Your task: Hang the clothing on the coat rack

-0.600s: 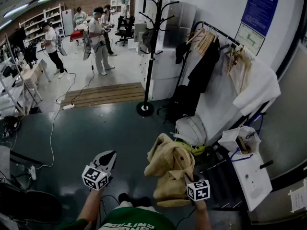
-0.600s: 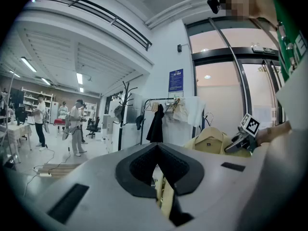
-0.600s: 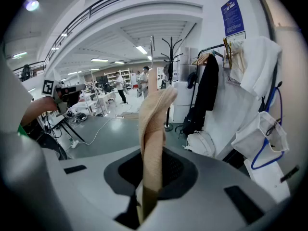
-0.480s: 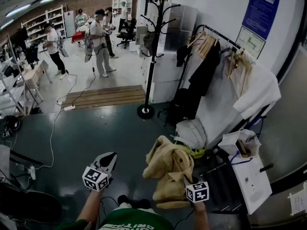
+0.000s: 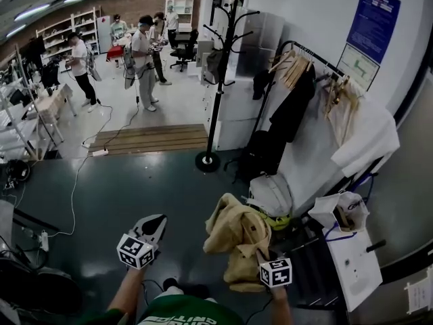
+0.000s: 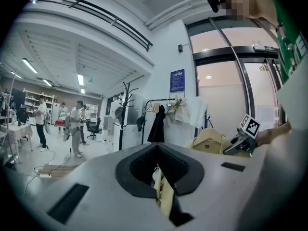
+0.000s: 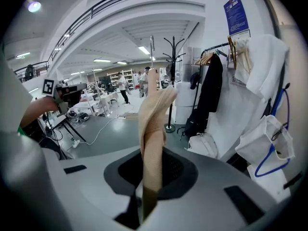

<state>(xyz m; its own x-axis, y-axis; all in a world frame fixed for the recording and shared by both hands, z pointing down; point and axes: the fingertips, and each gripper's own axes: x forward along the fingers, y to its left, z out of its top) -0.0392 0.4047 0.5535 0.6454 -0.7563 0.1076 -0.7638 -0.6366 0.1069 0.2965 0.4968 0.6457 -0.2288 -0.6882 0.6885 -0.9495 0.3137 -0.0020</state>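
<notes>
- The right gripper (image 7: 146, 189) is clamped on a fold of the tan jacket (image 5: 237, 239), which is held up bunched above the dark floor (image 5: 122, 188).
- The left gripper (image 5: 153, 225) is held apart from the jacket, with its jaws brought together; a pale strip is seen in their slot and cannot be identified.
- The black coat rack (image 5: 218, 80) is seen well ahead, near a clothes rail (image 5: 308, 49).

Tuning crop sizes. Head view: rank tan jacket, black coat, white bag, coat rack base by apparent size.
1. tan jacket, inflated by nearness.
2. black coat and white bag, too alike to rank.
3. coat rack base.
</notes>
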